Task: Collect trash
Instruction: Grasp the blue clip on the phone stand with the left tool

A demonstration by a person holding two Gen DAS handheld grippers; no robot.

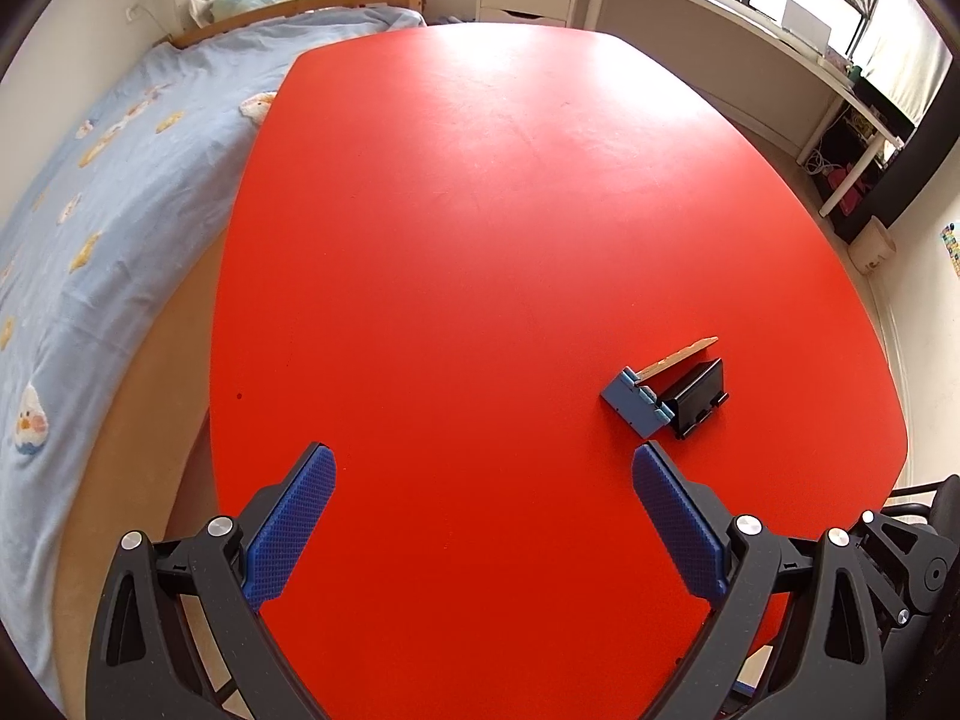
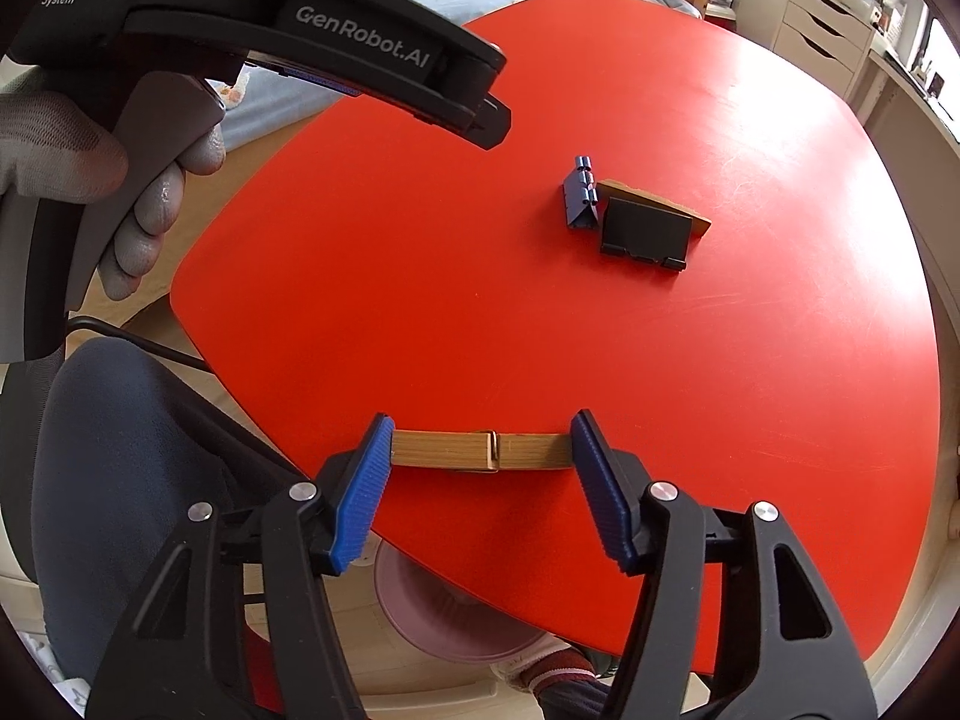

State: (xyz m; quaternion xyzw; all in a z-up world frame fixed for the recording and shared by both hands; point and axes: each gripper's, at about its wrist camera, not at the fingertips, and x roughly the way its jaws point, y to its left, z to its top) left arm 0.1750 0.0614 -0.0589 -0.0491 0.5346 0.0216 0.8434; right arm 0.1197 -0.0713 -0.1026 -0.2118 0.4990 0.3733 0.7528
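- Wooden clothespin lies crosswise between the blue pads of the right tool, near the worktop's near edge; each pad sits at one end of it, and the pads look to be touching both ends.
- Red worktop carries everything; its surface is otherwise bare around the peg.
- Well apart from the peg, toward the middle of the worktop, three small things sit together: a blue clip-like piece, a black plastic holder and a thin wooden slat behind the holder, all just beside one another.
- From the left wrist view the same cluster lies near the worktop's right edge, just beyond the right-hand pad.
- Left tool hangs over the worktop with its jaws spread wide and nothing between them.
- A gloved hand grips the left tool's handle at the worktop's left edge.
- Beyond the worktop's far-left edge stands a bed with a pale blue cover.
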